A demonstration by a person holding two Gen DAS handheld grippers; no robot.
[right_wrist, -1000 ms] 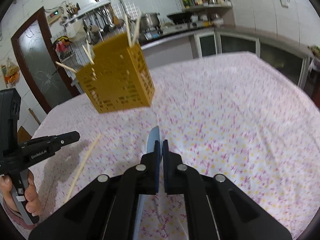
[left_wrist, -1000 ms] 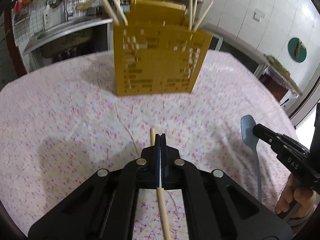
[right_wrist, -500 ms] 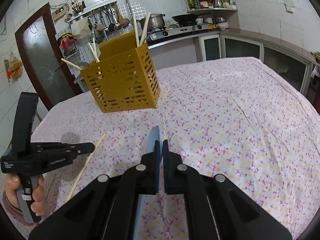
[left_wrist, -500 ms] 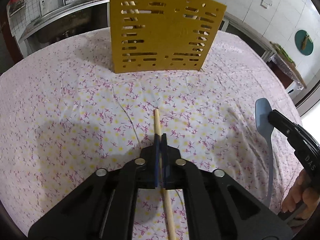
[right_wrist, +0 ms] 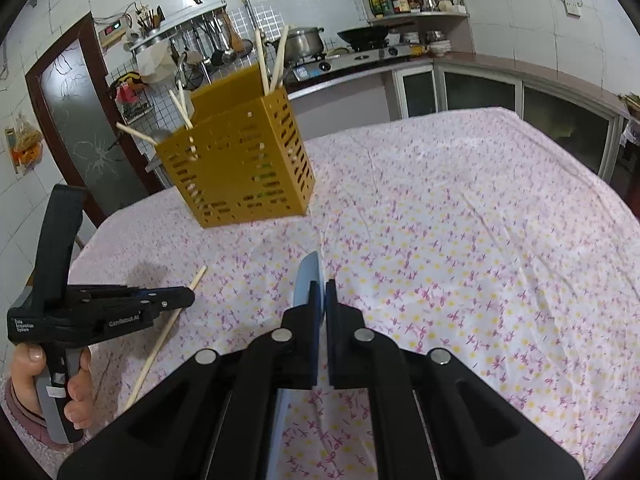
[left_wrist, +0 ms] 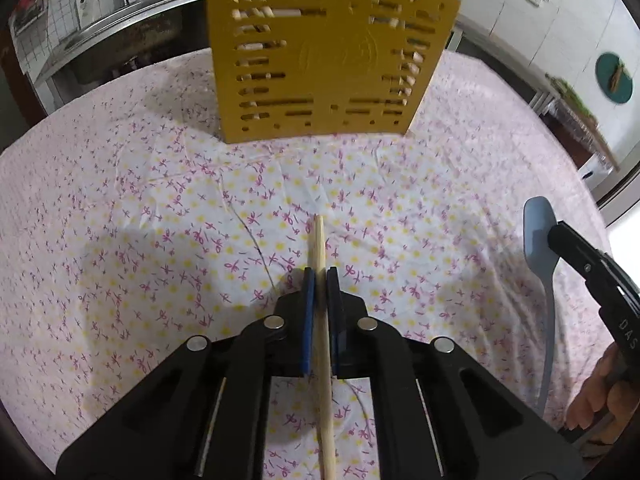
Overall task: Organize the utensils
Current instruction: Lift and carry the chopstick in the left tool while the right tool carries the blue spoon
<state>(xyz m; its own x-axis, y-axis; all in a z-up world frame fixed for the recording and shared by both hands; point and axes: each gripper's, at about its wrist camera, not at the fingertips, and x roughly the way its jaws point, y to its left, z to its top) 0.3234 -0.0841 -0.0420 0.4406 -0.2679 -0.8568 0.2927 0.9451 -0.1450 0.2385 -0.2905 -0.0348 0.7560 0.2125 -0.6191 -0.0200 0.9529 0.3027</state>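
Floral tablecloth [left_wrist: 120, 220] | chopstick [left_wrist: 320, 248] clamped between left jaws | spoon [right_wrist: 308, 280] between right jaws

Utensil holder [right_wrist: 240, 168] on tablecloth [right_wrist: 460, 216], chopsticks [right_wrist: 269, 60] inside

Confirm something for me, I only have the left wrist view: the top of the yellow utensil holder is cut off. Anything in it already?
Observer: Yes. In the right wrist view the yellow utensil holder already has wooden chopsticks sticking out of its top.
Operator: I see the right gripper from the side only. Is it really clamping that blue spatula?
Observer: It is. The right gripper is shut on the blue spatula, whose blade pokes out past the fingertips.
Operator: And my own chopstick, how does it sit from outside?
Observer: The left gripper is shut on the chopstick partway along, and a long tail slants back toward the person's hand.
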